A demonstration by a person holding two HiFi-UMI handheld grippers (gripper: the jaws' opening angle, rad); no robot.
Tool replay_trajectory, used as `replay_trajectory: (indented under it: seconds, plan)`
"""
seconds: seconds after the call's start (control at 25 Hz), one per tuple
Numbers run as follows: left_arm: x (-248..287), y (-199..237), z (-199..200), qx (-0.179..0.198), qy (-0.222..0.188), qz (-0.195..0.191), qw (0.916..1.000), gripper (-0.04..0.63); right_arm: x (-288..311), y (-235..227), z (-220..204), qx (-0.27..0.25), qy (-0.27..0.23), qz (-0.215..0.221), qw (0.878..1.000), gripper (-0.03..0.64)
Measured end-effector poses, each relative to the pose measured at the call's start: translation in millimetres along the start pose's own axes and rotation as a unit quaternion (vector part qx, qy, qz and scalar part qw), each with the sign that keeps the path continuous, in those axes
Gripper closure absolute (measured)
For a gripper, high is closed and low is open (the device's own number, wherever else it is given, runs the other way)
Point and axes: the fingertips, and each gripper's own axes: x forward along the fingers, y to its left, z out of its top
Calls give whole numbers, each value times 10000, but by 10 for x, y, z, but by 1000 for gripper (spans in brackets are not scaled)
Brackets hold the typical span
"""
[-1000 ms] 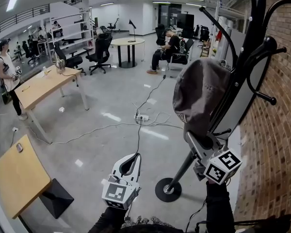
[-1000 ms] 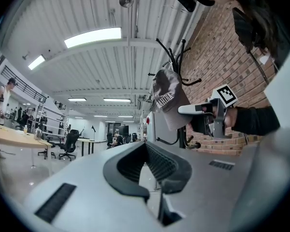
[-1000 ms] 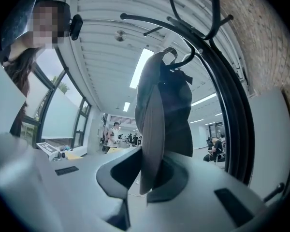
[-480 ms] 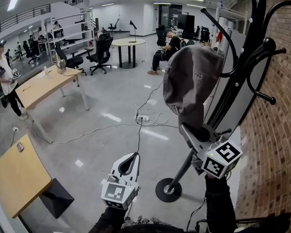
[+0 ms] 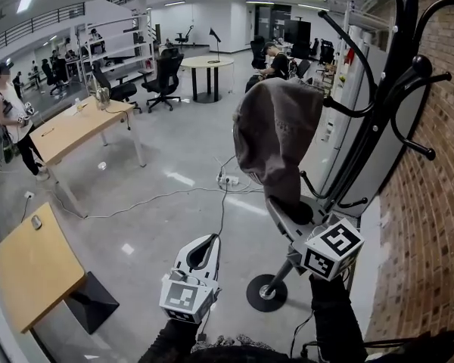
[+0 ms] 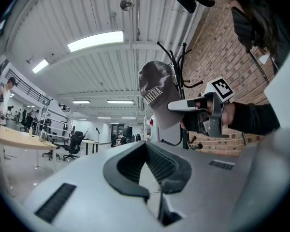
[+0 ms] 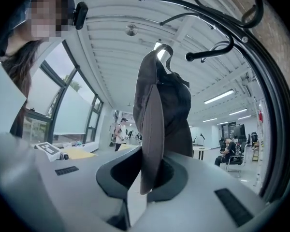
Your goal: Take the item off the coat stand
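A dark grey cap (image 5: 276,138) stands upright above my right gripper (image 5: 284,214), which is shut on its brim. In the right gripper view the brim (image 7: 152,139) runs down between the jaws of the right gripper (image 7: 147,178), and the cap's crown (image 7: 169,100) rises above. The cap sits left of the black coat stand (image 5: 378,119), its right edge close to one hook tip. In the left gripper view the cap (image 6: 157,88) and right gripper (image 6: 176,105) show in front of the stand (image 6: 183,76). My left gripper (image 5: 204,249) is low, shut and empty.
The stand's round base (image 5: 266,293) rests on the floor by the brick wall (image 5: 431,225). Cables and a power strip (image 5: 227,180) lie on the floor. Wooden tables (image 5: 30,267) stand at left, with a round table, chairs and people farther back.
My right gripper has carried the cap to the left, away from the stand's hooks. The left gripper has stayed where it was.
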Motion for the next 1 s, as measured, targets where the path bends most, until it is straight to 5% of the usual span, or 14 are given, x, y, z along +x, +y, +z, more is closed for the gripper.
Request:
replay_trajectory:
  seconds: [1.0]
  plan:
    - [-70, 168, -42, 68, 95, 177, 9998, 588, -148, 171, -909, 584, 111, -376, 9975, 583]
